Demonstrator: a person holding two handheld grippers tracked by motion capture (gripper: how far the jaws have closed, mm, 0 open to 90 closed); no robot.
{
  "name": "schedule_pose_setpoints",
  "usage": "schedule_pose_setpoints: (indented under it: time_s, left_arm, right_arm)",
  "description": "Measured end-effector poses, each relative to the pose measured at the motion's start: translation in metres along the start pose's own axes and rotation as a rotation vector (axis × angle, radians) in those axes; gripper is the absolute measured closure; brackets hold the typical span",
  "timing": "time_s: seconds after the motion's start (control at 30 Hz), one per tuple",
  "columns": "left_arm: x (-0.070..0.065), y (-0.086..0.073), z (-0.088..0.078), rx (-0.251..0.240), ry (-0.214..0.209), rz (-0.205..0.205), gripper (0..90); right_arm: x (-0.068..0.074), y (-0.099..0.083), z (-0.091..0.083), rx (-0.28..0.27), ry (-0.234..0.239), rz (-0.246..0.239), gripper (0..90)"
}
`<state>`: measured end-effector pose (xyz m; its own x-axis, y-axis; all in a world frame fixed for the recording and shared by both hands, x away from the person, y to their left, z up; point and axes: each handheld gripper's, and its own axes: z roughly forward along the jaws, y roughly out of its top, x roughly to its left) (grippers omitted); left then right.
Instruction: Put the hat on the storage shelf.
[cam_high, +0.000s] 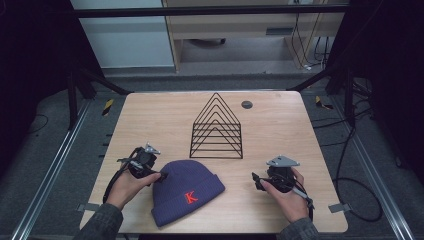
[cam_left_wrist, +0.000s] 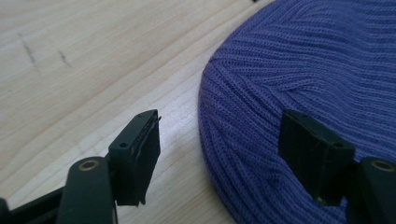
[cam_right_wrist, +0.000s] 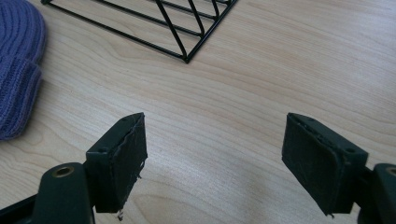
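A purple knit hat (cam_high: 187, 191) with a red letter K lies flat near the front edge of the bench (cam_high: 280, 125), crown toward our left hand and folded cuff toward the right. We have the left tongs (cam_high: 161, 175) at the crown's edge; seen along the left tongs, one jaw stands over bare wood and the other over the knit, apart and not pinching, placed, we judge, to straddle the rim for a grip. The right tongs (cam_high: 256, 180) rest well to the right of the cuff, jaws apart with nothing between them. Behind the hat stands a black wire rack (cam_high: 217, 127), clear of it.
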<state>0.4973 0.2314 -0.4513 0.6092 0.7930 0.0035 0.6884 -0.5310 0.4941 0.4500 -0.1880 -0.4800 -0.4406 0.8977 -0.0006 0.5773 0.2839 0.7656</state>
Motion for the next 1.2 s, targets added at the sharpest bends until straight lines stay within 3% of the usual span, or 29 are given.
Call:
schedule_pose_setpoints:
  time_s: [0.17,0.43,0.93,1.07,1.2]
  left_arm:
    - [0.000,0.006,0.010,0.029,-0.006,-0.013,38.8]
    - [0.001,0.009,0.017,0.072,-0.013,-0.032,43.2]
    - [0.001,0.001,0.022,0.061,-0.059,-0.093,52.5]
    - [0.000,0.000,0.022,0.054,-0.072,-0.087,59.3]
    - [-0.001,-0.003,0.020,0.042,-0.079,-0.081,68.0]
  right_arm:
    - [0.000,-0.001,0.001,0.007,0.006,-0.005,21.6]
    - [-0.001,-0.001,0.002,0.014,0.011,-0.001,20.9]
    - [0.000,0.000,0.002,0.014,0.016,0.001,20.3]
    - [-0.001,0.000,0.003,0.010,0.012,0.000,20.3]
    - [-0.005,-0.002,0.003,0.013,0.002,0.031,20.3]
